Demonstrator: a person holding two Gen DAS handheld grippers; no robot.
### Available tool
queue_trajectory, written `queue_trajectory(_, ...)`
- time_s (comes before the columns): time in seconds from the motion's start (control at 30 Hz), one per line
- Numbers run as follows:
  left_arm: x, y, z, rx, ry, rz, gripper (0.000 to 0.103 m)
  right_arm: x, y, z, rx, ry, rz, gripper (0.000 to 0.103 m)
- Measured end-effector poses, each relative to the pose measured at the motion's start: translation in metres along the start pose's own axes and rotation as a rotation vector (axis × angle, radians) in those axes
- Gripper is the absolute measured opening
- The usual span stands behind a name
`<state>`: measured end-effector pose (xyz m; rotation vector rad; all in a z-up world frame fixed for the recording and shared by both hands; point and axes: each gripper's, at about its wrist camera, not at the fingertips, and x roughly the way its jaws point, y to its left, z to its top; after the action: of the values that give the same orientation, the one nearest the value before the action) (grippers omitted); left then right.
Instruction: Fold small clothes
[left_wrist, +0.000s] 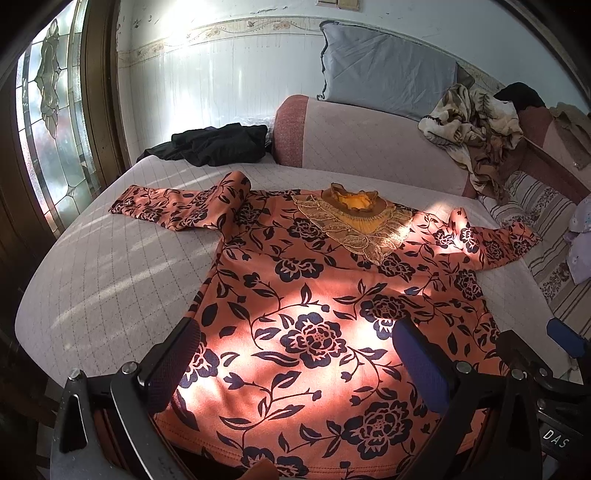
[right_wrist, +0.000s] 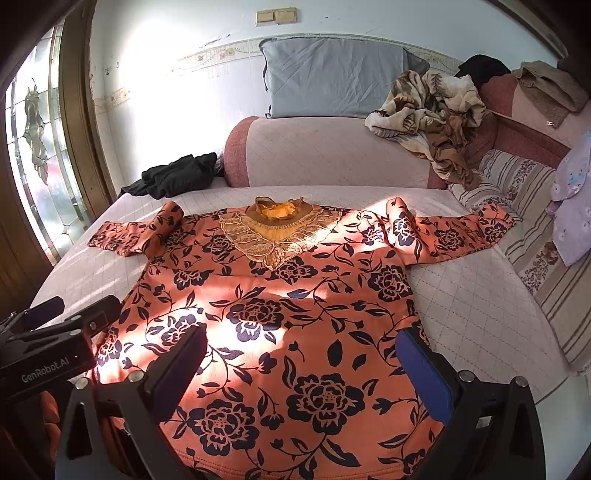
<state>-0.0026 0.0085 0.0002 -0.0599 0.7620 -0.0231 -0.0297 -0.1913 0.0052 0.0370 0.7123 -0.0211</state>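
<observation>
An orange floral top (left_wrist: 314, 314) lies flat, front up, sleeves spread, on the quilted bed (left_wrist: 110, 266). My left tongs (left_wrist: 295, 373) and right tongs (right_wrist: 303, 373) hover spread above its hem, gripping nothing. I'd pinch one sleeve cuff and fold it squarely across the chest.

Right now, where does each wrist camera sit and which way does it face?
Left wrist: low over the top's hem, facing its collar and the wall; own open left gripper shows, with the other gripper's blue pad at far right.
Right wrist: beside it to the right, same heading; own open right gripper shows, the left gripper's body at left.
Shared: top, grey pillow, black clothes, blanket.
</observation>
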Motion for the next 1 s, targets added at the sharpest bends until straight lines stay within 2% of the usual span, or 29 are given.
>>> queue_trajectory(0.4, 0.0017, 0.0059, -0.0006, -0.022, 0.021, 0.030, 0.103, -0.0017, 0.0019, 0.0014, -0.010, -0.011, -0.013, 0.103)
queue_trajectory(0.6, 0.0009, 0.0070, 0.0007, -0.016, 0.026, 0.007, 0.103, -0.0021, 0.0036, 0.0014, -0.014, -0.014, -0.012, 0.103)
queue_trajectory(1.0, -0.0014, 0.0064, 0.0004, -0.014, 0.021, 0.018, 0.103, -0.0021, 0.0041, 0.0017, -0.013, -0.017, -0.010, 0.103)
